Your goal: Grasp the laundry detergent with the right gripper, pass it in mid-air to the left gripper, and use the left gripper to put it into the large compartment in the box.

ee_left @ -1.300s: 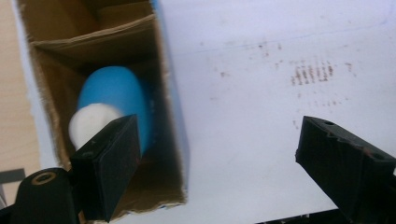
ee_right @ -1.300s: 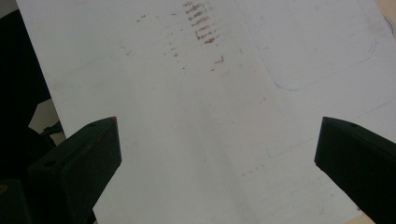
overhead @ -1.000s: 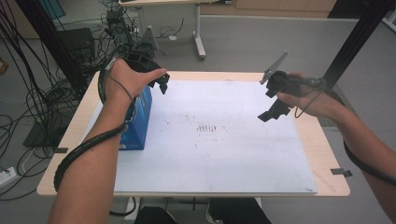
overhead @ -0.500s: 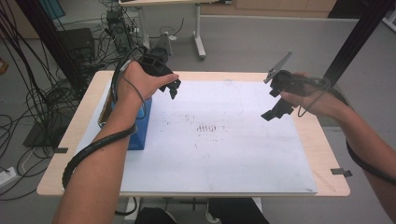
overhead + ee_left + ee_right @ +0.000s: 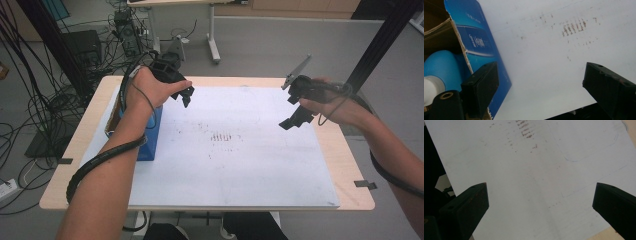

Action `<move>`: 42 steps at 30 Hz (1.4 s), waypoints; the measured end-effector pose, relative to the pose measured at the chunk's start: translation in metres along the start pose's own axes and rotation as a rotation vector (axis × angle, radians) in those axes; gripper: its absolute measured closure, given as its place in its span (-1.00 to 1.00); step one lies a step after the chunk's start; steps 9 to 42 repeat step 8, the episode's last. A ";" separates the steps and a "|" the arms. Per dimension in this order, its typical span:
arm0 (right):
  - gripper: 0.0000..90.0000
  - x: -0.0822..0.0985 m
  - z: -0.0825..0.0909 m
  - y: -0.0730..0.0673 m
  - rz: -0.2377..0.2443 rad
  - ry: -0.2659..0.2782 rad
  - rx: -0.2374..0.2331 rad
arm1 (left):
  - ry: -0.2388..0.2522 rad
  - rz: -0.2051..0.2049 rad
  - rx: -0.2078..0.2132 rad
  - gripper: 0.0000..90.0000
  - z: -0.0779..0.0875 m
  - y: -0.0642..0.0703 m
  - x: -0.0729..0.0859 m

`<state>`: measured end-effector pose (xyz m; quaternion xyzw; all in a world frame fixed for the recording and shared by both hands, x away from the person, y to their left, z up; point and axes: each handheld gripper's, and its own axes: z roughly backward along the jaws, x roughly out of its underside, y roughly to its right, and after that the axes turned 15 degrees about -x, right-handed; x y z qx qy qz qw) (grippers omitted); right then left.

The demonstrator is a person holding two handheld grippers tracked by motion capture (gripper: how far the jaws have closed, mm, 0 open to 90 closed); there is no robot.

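Blue box (image 5: 149, 134) only obstacle on white sheet (image 5: 235, 170), standing at sheet's left edge, top torn open, blue-white bottle (image 5: 439, 72) inside. Everything right of box: bare sheet, free passage. Left gripper (image 5: 182, 92) above box's far end, jaws spread. Right gripper (image 5: 295, 112) well right of box, jaws wide, over bare sheet.

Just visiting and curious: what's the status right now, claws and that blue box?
Both claws open, empty: left claw above the blue box, right claw over the white sheet. Box open, blue-and-white item inside. Nothing between them.
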<state>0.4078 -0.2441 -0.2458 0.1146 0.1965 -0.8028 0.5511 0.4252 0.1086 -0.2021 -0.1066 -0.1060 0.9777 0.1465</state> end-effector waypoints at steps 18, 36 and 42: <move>-0.99 0.000 0.000 0.000 0.001 -0.001 0.000 | 0.011 0.007 0.004 -0.69 0.001 0.000 0.001; -0.99 0.000 0.000 0.000 0.001 -0.001 0.000 | 0.011 0.007 0.004 -0.69 0.001 0.000 0.001; -0.99 0.000 0.000 0.000 0.001 -0.001 0.000 | 0.011 0.007 0.004 -0.69 0.001 0.000 0.001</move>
